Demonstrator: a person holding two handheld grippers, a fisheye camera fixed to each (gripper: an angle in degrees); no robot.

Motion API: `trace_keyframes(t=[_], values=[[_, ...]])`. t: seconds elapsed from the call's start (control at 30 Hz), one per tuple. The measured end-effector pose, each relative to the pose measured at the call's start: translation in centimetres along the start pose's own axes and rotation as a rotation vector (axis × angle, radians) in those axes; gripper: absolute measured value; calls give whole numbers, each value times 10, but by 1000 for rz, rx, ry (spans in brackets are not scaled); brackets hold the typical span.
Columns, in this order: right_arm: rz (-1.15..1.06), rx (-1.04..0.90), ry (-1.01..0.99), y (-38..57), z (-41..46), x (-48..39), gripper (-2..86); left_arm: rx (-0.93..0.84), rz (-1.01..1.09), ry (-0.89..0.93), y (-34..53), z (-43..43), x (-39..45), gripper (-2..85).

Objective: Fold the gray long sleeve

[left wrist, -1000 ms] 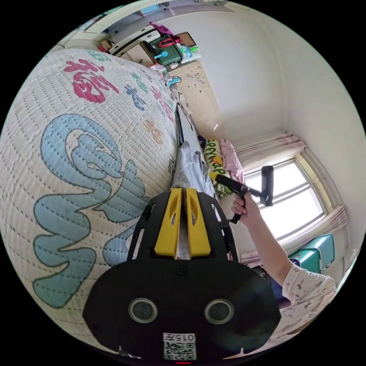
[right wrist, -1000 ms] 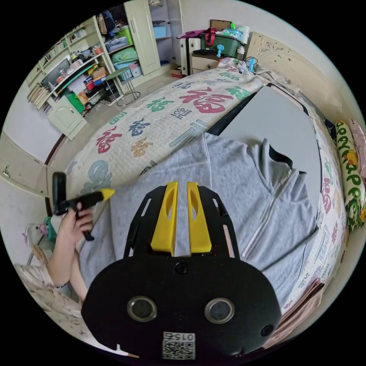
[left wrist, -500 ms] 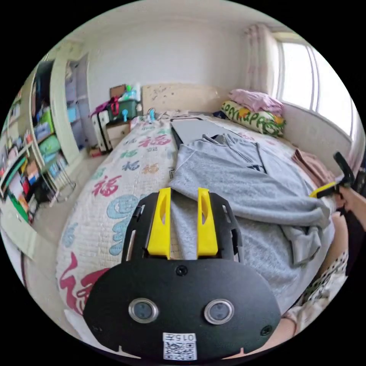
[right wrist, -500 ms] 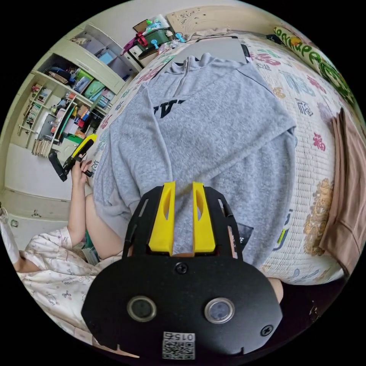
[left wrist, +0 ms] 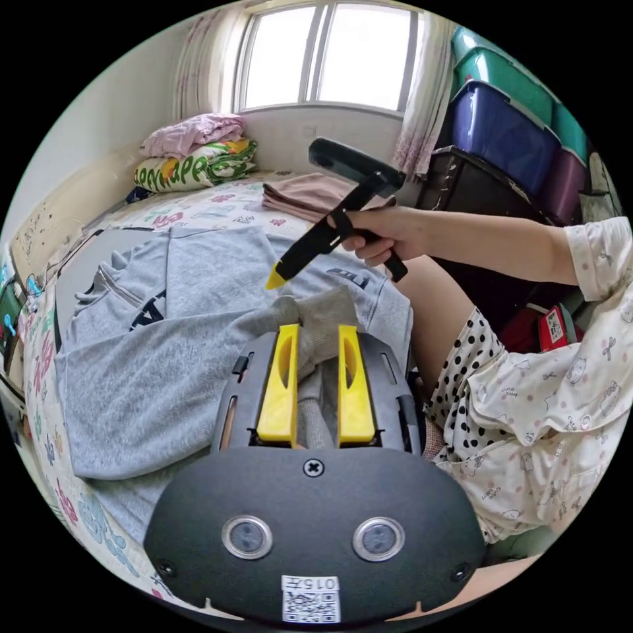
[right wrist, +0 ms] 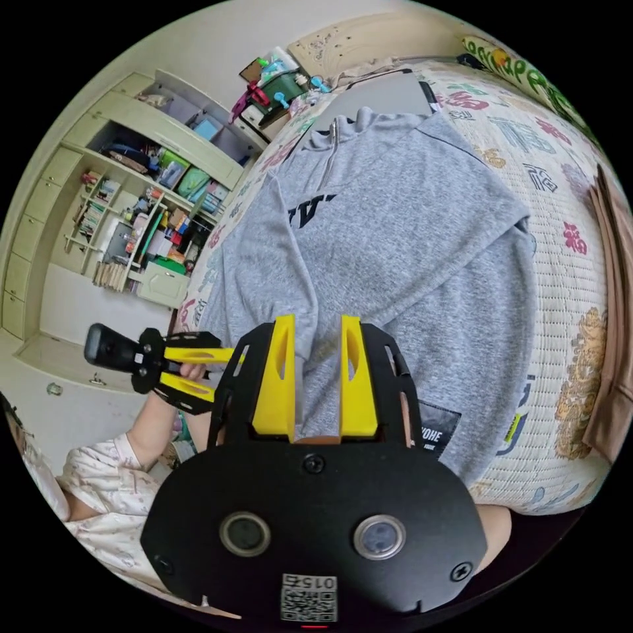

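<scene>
Left gripper view: left hand-held gripper (left wrist: 316, 336) has jaws spread, w/ a bunched gray sleeve cuff (left wrist: 316, 316) lying between them, not pinched. The gray long sleeve (left wrist: 165, 330) lies flat on the bed (left wrist: 217, 204) ahead and to the side of it. Right hand-held gripper (left wrist: 275, 278) hovers just beyond the cuff, held in a hand (left wrist: 382, 234); from this side can't tell its jaw state. Right gripper view: right hand-held gripper (right wrist: 316, 330) jaws apart, over the gray long sleeve (right wrist: 409, 224), nothing pinched. Left hand-held gripper (right wrist: 221, 372) sits beside it, jaws spread.
</scene>
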State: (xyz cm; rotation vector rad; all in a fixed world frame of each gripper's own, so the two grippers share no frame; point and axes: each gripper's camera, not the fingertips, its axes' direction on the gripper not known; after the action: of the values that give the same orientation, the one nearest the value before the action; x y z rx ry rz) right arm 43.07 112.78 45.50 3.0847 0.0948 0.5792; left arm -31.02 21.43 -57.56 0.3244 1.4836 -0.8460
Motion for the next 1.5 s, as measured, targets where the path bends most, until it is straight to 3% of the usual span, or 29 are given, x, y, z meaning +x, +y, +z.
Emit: trace_keyframes(t=[0.2, 0.33, 0.73, 0.9, 1.03, 1.13, 1.23, 1.33, 1.5], values=[[-79, -135, 34, 18, 8, -6, 108, -91, -64, -37, -33, 45, -17, 81], [-110, -197, -71, 31, 8, -10, 35, -83, -78, -34, -34, 38, -29, 67], [-307, -200, 264, 113, 9, -53, -1, -90, -125, -10, 5, 45, -76, 15], [-300, -231, 191, 138, 4, -49, 7, -77, -222, 85, 34, 45, -122, 20], [-276, -271, 74, 152, -21, -38, 10, 6, -298, 268, 74, 11, -192, 19], [-241, -198, 161, 147, -60, -40, 1, 121, -342, 342, 112, -41, -252, 15], [-137, -5, 169, 138, -116, -52, -3, 238, -394, 260, 151, -98, -308, 10], [43, 313, 23, 166, -189, -94, -4, 283, -466, 125, 191, -132, -346, 6], [-92, 753, -282, 285, -274, -208, -5, 411, -555, 150, 270, -130, -362, -1]])
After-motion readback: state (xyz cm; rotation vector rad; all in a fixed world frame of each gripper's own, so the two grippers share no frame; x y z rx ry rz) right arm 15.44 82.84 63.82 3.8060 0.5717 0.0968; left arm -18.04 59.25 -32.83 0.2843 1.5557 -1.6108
